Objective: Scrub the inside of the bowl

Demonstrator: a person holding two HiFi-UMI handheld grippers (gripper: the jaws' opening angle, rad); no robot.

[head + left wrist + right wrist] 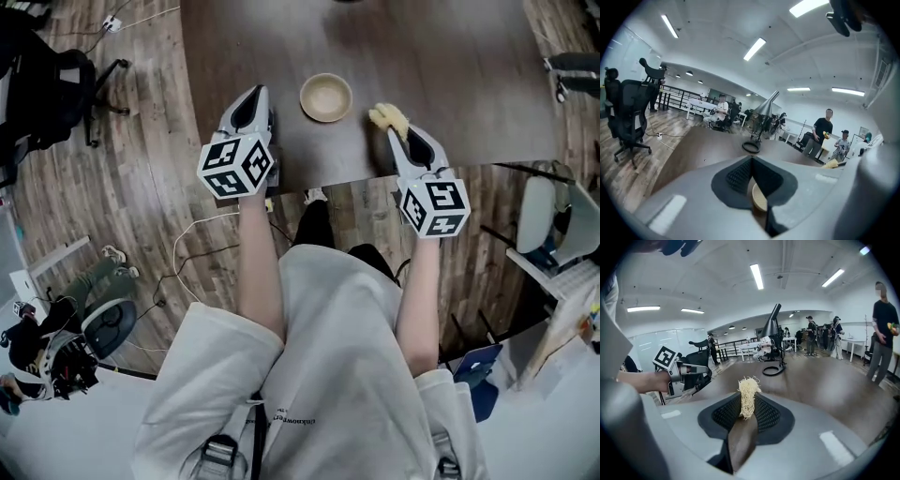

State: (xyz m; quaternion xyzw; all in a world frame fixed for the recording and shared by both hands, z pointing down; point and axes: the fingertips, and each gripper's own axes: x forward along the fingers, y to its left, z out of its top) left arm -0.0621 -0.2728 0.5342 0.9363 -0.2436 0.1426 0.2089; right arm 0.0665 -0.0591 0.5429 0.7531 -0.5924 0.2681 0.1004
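On the dark, matte brown surface point(450, 75) a round, smooth beige bowl point(325, 97) stands between the two grippers, touching neither. The right gripper's point(746, 405) ribbed black fingers point(724, 414) pinch a shaggy, straw-yellow fibre scrubber point(749, 387). The left gripper's point(751, 161) fingers meet at the tips, gripping nothing.

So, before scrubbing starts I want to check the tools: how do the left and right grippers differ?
The right gripper is shut on a yellow scrubber; the left gripper is shut on nothing. The left gripper sits left of the bowl, the right gripper right of it. Both point away over the table, neither touching the bowl.
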